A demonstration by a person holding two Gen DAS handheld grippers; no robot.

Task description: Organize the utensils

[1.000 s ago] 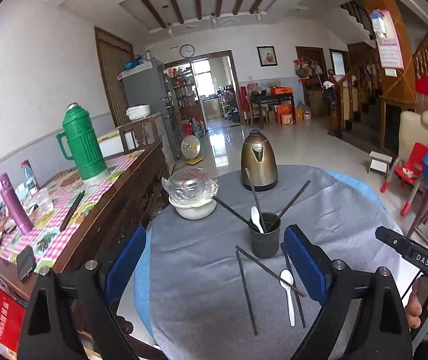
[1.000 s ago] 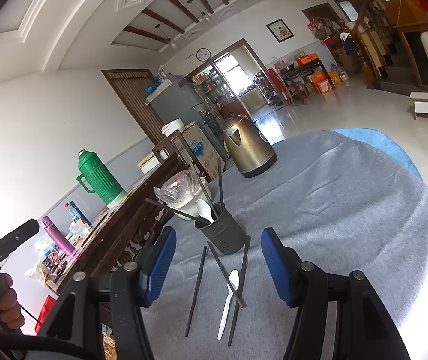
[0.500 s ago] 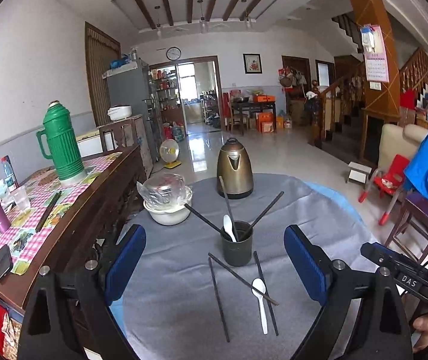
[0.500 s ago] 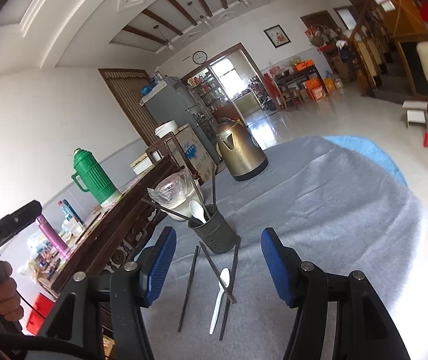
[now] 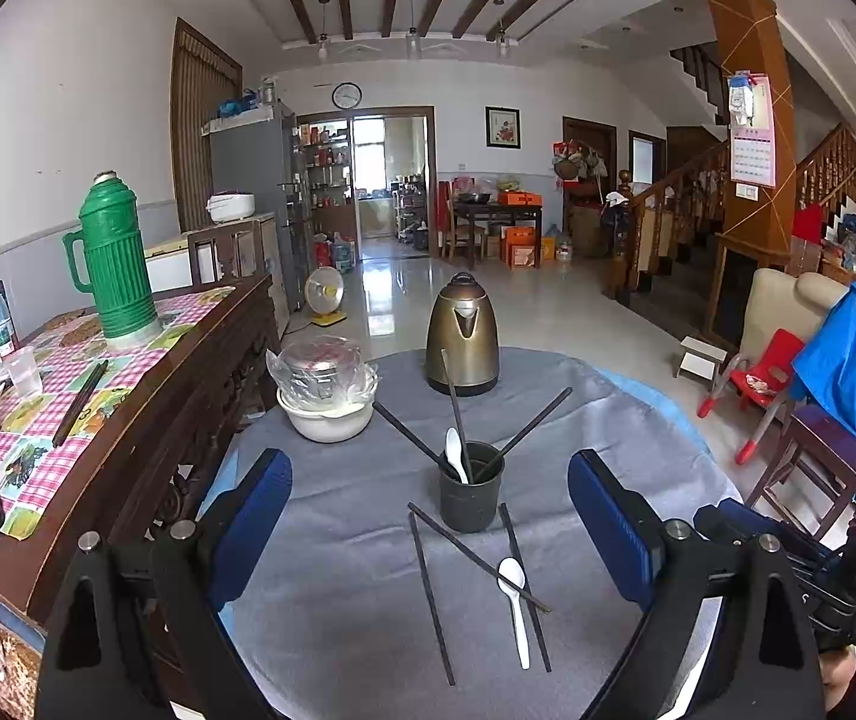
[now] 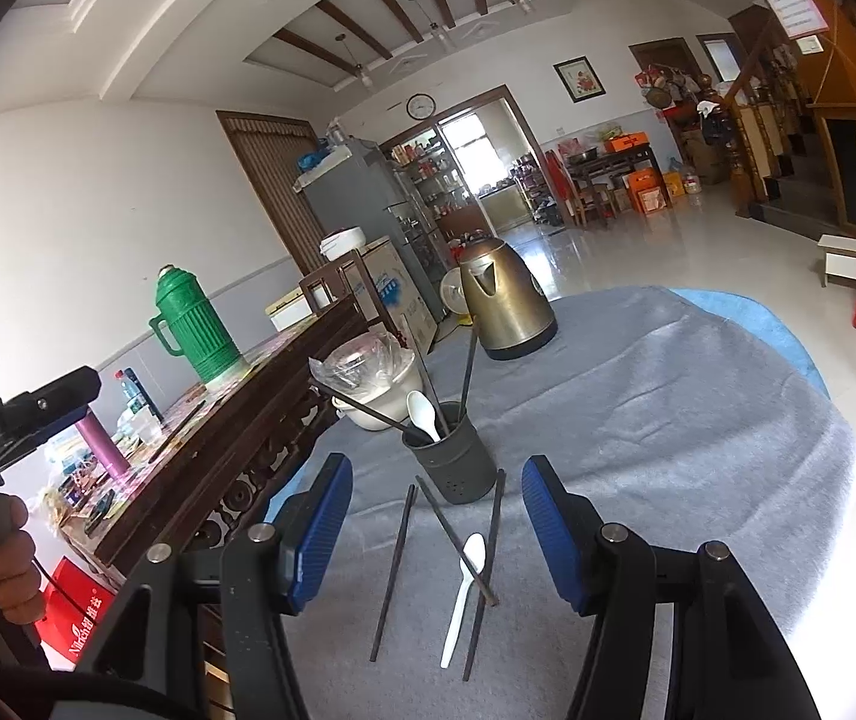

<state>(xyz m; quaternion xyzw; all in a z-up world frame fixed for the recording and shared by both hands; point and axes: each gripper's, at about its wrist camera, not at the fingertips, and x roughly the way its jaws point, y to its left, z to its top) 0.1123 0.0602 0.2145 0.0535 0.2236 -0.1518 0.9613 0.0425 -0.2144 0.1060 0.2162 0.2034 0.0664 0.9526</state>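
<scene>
Both grippers, left (image 5: 430, 516) and right (image 6: 435, 516), gape wide and empty over three chopsticks (image 5: 431, 597) and a spoon (image 5: 514, 603) beside the cup (image 5: 468, 495).

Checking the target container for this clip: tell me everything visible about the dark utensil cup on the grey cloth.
The utensil cup is a dark grey-green cylinder, matte, plastic by the look, with small holes near its base in the right wrist view. It stands upright on the grey cloth, in front of the kettle. Inside lean three dark chopsticks and a white spoon. More chopsticks lie at its foot; whether they touch it is unclear. Neither gripper touches it.
</scene>
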